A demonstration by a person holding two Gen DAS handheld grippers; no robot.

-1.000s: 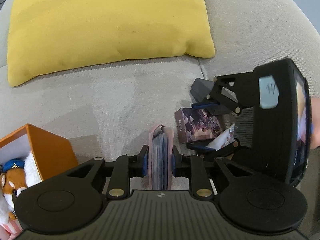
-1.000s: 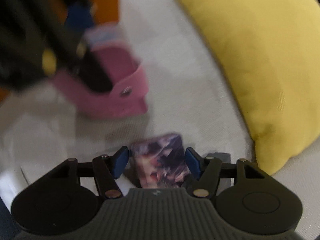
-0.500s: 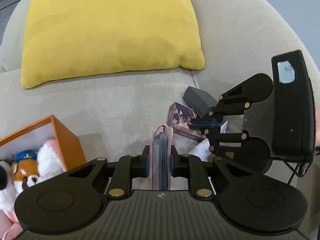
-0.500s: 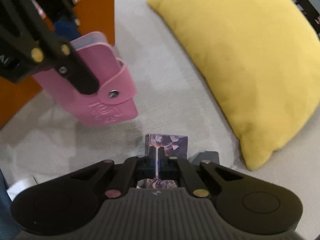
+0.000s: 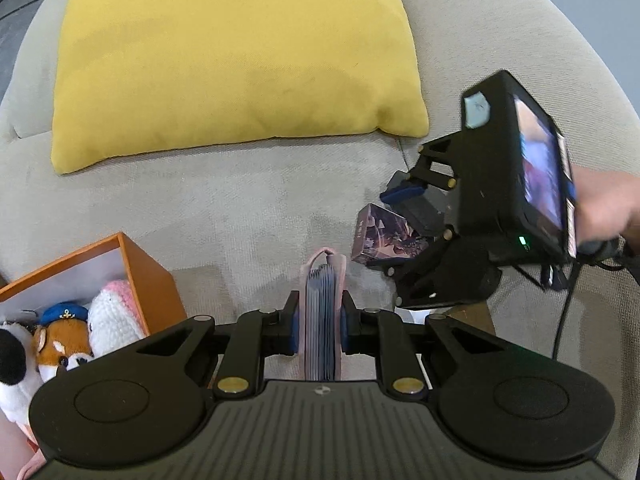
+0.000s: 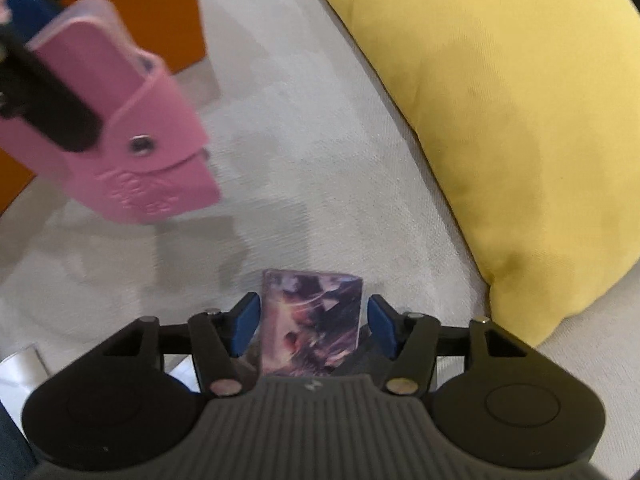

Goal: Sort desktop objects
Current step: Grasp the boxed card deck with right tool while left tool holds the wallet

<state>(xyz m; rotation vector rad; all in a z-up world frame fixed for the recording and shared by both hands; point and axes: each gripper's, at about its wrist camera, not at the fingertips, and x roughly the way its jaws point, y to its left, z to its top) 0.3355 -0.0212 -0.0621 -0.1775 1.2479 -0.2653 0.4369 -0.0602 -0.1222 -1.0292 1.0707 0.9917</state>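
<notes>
My left gripper [image 5: 320,322] is shut on a pink snap-button card holder [image 5: 321,312], held edge-on above the beige sofa seat; it also shows in the right wrist view [image 6: 120,136]. My right gripper [image 6: 312,322] is open, its blue pads on either side of a purple illustrated card box [image 6: 310,324] without touching it. In the left wrist view the box [image 5: 386,236] lies between the right gripper's fingers [image 5: 402,192]. An orange box [image 5: 132,268] with plush toys [image 5: 68,340] stands at the left.
A large yellow cushion [image 5: 236,52] lies at the back of the seat. A dark grey box [image 5: 420,204] sits behind the card box. White paper [image 6: 20,364] lies under the right gripper. The sofa's rounded edge [image 5: 580,60] curves on the right.
My right gripper was shut half a second ago and has opened around the purple card box. My left gripper has lifted the pink card holder higher and away from the seat.
</notes>
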